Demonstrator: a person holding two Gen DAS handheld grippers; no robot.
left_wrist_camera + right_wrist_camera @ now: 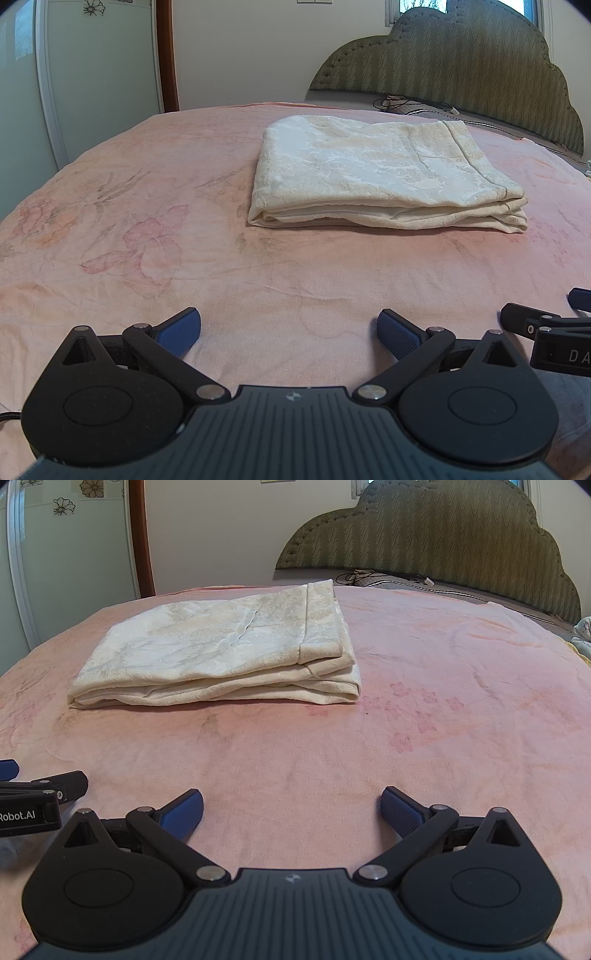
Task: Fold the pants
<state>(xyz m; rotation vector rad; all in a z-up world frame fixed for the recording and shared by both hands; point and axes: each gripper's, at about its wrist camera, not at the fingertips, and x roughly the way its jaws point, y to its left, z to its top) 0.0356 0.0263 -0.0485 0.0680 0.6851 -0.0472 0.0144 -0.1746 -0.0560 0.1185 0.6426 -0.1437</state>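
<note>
The pants (pixel 384 173) lie folded into a compact, layered rectangle on the pink floral blanket (pixel 258 280) that covers the bed. They are cream-white with a faint woven pattern, and the stacked folds show along the near edge. In the right wrist view the pants (pixel 218 650) sit to the left of centre, with a hemmed band running across the top layer near its right end. In the left wrist view they sit to the right of centre. Neither gripper touches them; both are well apart from the cloth, on the near side of it.

The left gripper (pixel 288 328) hovers low over the blanket with its blue-padded fingers (pixel 177 330) spread wide and nothing between them. The right gripper (pixel 291 808) is likewise released, its blue fingers (pixel 400 814) splayed apart over bare blanket. The two grippers are side by side: the right one's black linkage shows at the right edge of the left wrist view, and the left one's at the left edge of the right wrist view.

Beyond the pants, a green quilted headboard (pixel 461 62) with a scalloped top stands against the wall. Dark cables (pixel 373 576) lie at its foot. On the far left is a pale wardrobe door (pixel 70 546) with flower stickers, beside a brown wooden frame (pixel 165 55).
</note>
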